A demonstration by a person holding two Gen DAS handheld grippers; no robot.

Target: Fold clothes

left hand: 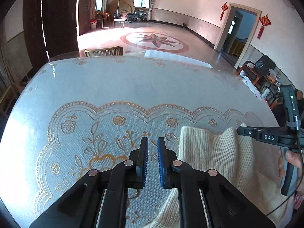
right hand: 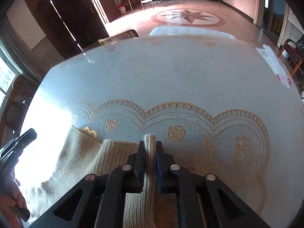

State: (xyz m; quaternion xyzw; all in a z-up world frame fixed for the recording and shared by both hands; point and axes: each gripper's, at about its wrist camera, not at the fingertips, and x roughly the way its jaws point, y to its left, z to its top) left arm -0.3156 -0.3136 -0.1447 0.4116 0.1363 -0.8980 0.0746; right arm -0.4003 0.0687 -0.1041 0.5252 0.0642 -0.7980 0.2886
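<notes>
A cream ribbed knit garment (left hand: 214,153) lies on the lace-patterned tablecloth (left hand: 117,87), at the lower right of the left wrist view. My left gripper (left hand: 152,142) hangs above the cloth just left of the garment; its jaws stand a narrow gap apart with nothing between them. My right gripper (right hand: 151,146) is shut on a bunched edge of the garment (right hand: 106,163) and holds it lifted off the table. It also shows in the left wrist view (left hand: 239,131), pinching the garment's far corner. The left gripper's tip (right hand: 28,134) shows at the left edge of the right wrist view.
A flat white packet (right hand: 273,66) lies near the table's right edge. A wicker chair (left hand: 103,51) stands behind the far table edge. A wooden chair (left hand: 254,70) and clutter stand to the right of the table.
</notes>
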